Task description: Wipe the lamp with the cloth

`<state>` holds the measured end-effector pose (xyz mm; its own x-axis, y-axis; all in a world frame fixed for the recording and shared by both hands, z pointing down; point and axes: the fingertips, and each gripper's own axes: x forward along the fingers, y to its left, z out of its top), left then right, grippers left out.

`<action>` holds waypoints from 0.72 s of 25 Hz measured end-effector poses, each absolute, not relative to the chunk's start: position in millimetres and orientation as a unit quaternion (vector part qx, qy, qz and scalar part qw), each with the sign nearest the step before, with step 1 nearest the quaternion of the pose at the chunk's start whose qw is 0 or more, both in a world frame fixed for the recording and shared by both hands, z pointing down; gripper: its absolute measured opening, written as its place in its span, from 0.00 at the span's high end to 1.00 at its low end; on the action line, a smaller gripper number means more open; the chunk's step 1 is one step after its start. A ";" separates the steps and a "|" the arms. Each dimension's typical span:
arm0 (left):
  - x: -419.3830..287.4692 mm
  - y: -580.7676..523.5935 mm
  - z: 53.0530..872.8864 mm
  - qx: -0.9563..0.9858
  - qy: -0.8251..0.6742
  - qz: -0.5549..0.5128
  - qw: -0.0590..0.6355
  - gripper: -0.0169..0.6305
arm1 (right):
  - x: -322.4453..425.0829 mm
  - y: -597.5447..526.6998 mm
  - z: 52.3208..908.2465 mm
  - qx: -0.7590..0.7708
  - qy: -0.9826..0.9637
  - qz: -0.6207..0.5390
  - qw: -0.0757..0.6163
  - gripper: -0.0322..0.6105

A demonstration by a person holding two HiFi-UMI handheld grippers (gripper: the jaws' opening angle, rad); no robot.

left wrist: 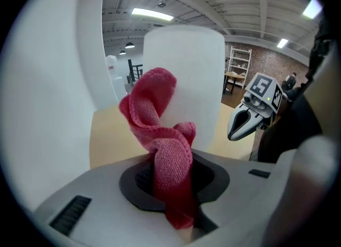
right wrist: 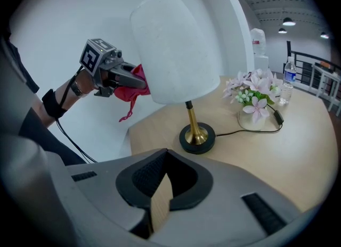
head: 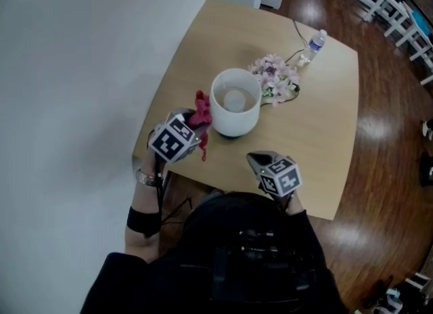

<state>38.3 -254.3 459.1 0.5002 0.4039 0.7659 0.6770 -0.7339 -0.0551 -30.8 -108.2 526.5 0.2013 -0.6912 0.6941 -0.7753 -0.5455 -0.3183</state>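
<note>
On a pale wooden counter, a white-shaded lamp on a brass stem stands upright as the left tool pinches a red cloth at the shade's side. The right tool, pressed together on nothing, hovers over the counter's near edge. Pink flowers and a water bottle sit beyond the lamp.

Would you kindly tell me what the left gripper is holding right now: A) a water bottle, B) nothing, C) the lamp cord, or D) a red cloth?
D: the left gripper has its jaws clamped on the red cloth, with the white lampshade just beyond it.
</note>
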 end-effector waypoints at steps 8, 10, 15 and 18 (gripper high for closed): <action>13.8 -256.8 482.8 -0.866 -0.267 -0.411 0.096 0.83 | -21.6 -110.5 519.5 0.770 -0.469 0.427 0.074 0.94; 17.2 -258.3 459.6 -0.893 -0.235 -0.380 0.058 0.83 | -15.8 -113.1 515.5 0.770 -0.466 0.429 0.081 0.94; 27.3 -269.6 375.0 -0.946 -0.166 -0.278 -0.026 0.84 | -11.4 -123.0 498.2 0.766 -0.475 0.422 0.093 0.94; 41.5 -281.4 332.4 -0.965 -0.122 -0.223 -0.064 0.84 | -12.1 -127.8 492.5 0.762 -0.486 0.417 0.100 0.94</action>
